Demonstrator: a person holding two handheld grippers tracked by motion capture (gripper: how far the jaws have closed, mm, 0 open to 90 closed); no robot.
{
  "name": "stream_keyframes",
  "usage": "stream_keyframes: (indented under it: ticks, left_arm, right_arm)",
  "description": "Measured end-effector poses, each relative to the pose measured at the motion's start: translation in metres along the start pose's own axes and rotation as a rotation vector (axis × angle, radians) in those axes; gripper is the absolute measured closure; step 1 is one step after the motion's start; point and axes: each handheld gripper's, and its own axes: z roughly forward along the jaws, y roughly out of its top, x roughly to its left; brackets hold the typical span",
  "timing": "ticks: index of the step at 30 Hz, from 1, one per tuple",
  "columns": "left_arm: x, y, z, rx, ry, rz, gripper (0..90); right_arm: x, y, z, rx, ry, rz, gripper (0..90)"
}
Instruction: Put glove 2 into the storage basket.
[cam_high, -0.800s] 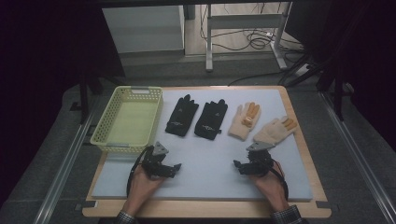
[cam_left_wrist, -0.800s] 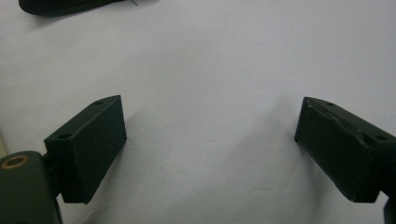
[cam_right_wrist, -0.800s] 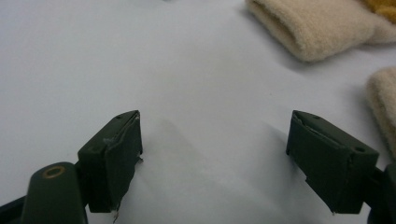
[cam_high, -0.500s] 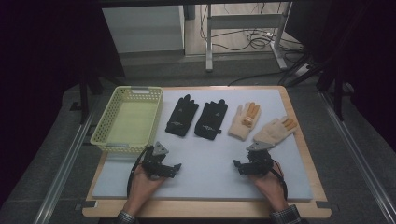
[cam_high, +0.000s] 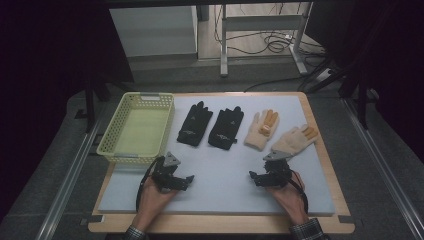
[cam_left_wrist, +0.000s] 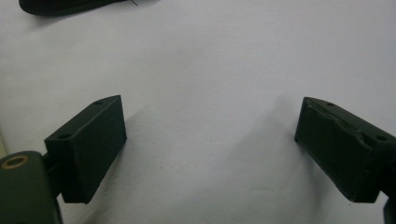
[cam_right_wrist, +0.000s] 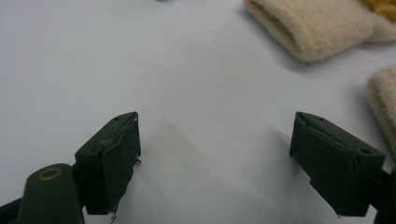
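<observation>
At the far left the yellow basket (cam_high: 136, 130) sits on the pad's left edge with nothing in it, its long axis running away from the person; just in front of its near right corner the left gripper (cam_high: 186, 181) rests low over the white pad (cam_high: 220, 170), jaws spread wide with bare pad between them; up and to its right the two black gloves (cam_high: 194, 124) (cam_high: 226, 127) lie side by side, fingers pointing away, cuffs toward the person, the left one nearer this gripper; further right lie two cream gloves (cam_high: 261, 129) (cam_high: 294, 140), the second tilted right; the right gripper (cam_high: 254, 177), jaws likewise spread and holding nothing, sits just below that tilted glove's cuff, so it probably takes the cream pair, and the left hand is nearer the basket.
</observation>
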Motion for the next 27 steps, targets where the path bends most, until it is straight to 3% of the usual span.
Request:
stream_keyframes:
  ticks: [9,13,27]
  left_arm:
    - [0.0,0.0,0.0,-0.001,0.0,-0.001,8.9]
    - [0.0,0.0,0.0,-0.002,0.0,-0.002,8.9]
    - [0.0,0.0,0.0,-0.003,0.0,-0.002,8.9]
  right_arm:
    - [-0.001,0.009,0.002,-0.02,0.005,-0.017,20.5]
    - [-0.003,0.019,0.001,-0.047,0.027,0.0,29.4]
    - [-0.01,0.055,0.016,-0.065,0.077,0.004,53.1]
